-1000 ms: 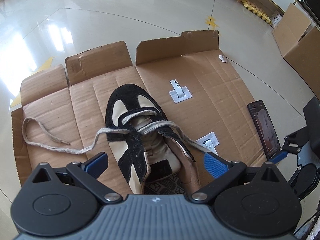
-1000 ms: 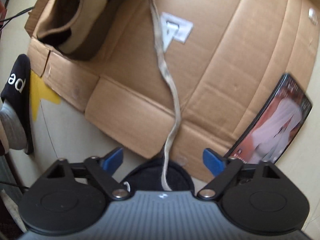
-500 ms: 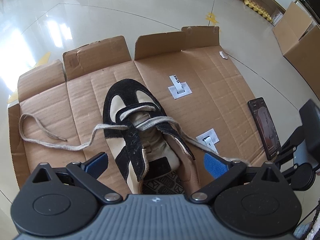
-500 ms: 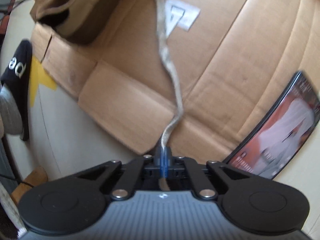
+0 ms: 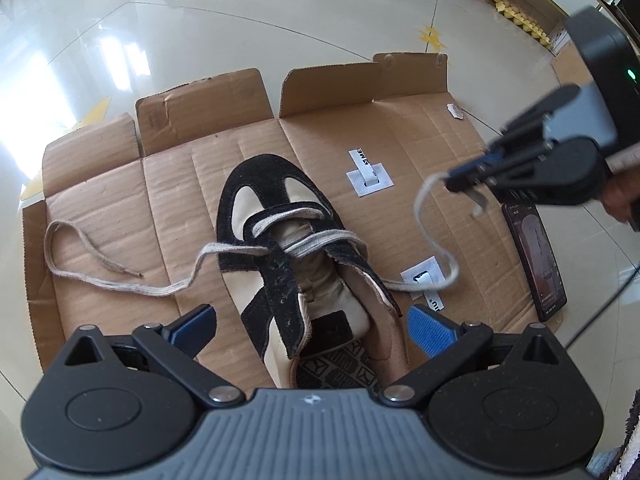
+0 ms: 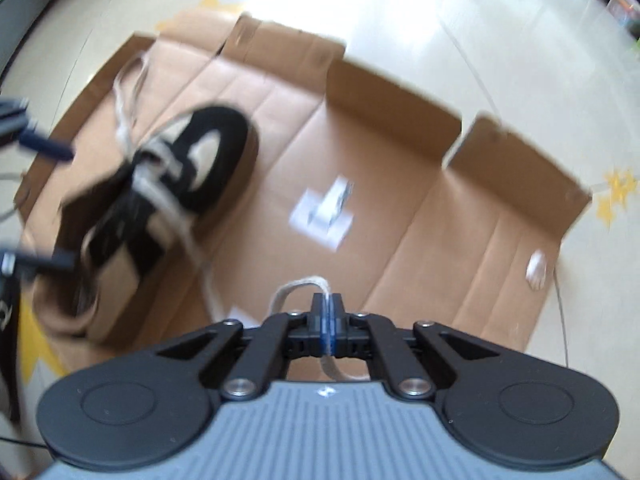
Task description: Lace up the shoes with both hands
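A black and cream shoe (image 5: 292, 264) lies on flattened cardboard (image 5: 412, 136), toe pointing away. Its pale lace crosses the lower eyelets. The lace's left end (image 5: 96, 264) trails loose over the cardboard. My right gripper (image 5: 460, 182) hangs above the cardboard to the right of the shoe, shut on the lace's right end (image 5: 432, 236), which curls up from the shoe to its tips. In the blurred right wrist view the pads (image 6: 328, 322) pinch the lace (image 6: 298, 286), with the shoe (image 6: 160, 200) at the left. My left gripper (image 5: 312, 330) stands open just above the shoe's heel opening, holding nothing.
A phone (image 5: 534, 260) with a lit screen lies at the cardboard's right edge. Two white stickers (image 5: 370, 178) are stuck on the cardboard right of the shoe. Shiny tiled floor surrounds the cardboard; a cardboard box (image 5: 568, 54) and a yellow table stand at the far right.
The right gripper closed on the lace's right end, then rose and swung away from the cardboard's near edge, lifting the lace. The left gripper and the shoe stayed put.
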